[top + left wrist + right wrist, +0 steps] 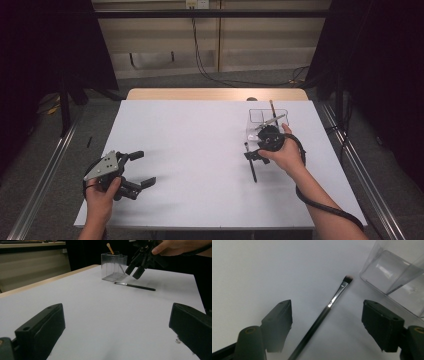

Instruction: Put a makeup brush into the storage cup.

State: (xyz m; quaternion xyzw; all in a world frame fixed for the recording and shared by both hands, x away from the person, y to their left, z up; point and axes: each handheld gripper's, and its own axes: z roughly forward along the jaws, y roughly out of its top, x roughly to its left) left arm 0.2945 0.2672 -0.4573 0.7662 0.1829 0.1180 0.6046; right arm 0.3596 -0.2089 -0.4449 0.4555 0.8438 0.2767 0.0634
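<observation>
black brush (322, 315) lies flat on the table (190, 150), its length running between my right tongs (327, 325), jaws apart, nothing gripped; left tongs (134, 172) gape far off.

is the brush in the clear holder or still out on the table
Out: the brush lies flat on the table beside the holder, between the right gripper's open jaws.

The left gripper (137, 172) sits low at the person's near left, held from behind by the left hand (100, 197), its 2 jaws spread wide and pointing across toward the other gripper. The right gripper (256, 155) points down and to the person's left under the right hand (287, 152), which grips it from above, forearm stretching back. Its 2 jaws stand apart, touching nothing.
</observation>
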